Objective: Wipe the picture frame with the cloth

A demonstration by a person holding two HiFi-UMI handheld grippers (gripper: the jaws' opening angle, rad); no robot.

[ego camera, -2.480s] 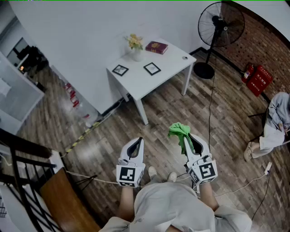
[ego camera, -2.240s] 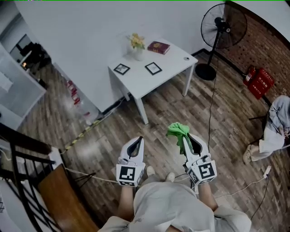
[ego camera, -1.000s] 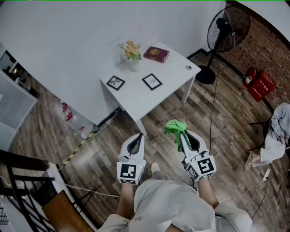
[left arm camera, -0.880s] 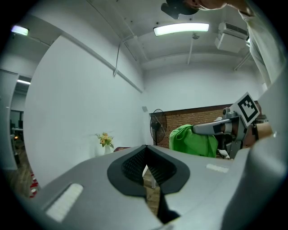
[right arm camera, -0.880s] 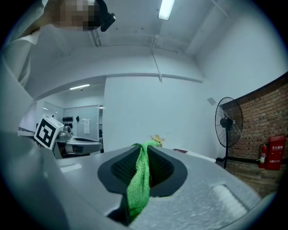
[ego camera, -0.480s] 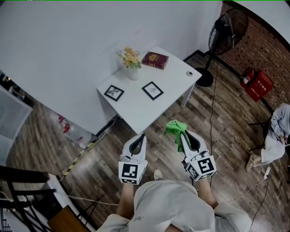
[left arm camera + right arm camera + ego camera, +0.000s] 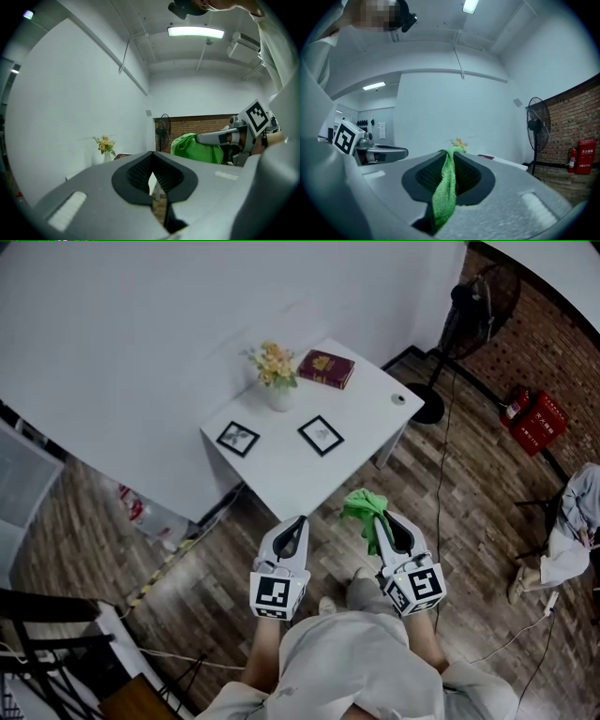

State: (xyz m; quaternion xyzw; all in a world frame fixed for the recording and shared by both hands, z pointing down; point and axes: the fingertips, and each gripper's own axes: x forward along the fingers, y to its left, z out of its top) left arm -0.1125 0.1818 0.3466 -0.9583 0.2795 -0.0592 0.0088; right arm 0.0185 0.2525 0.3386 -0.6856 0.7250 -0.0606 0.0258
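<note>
Two small black picture frames lie flat on the white table (image 7: 366,423): one at the left (image 7: 238,439), one in the middle (image 7: 322,435). My right gripper (image 7: 375,515) hovers over the floor just short of the table's near edge, shut on a green cloth (image 7: 362,505). That cloth (image 7: 444,190) hangs pinched between the jaws in the right gripper view. My left gripper (image 7: 299,521) is level beside it, shut with nothing held; its tips (image 7: 152,154) meet, and the green cloth (image 7: 193,147) shows off to its right.
A vase of flowers (image 7: 274,368), a dark red book (image 7: 326,368) and a small round object (image 7: 398,398) also sit on the table. A standing fan (image 7: 463,310) and red fire-extinguisher box (image 7: 532,423) are at right. Cables (image 7: 441,484) cross the wooden floor.
The person has walked toward the table, so it now sits just ahead of both grippers. The right gripper still holds the cloth and the left stays shut.
</note>
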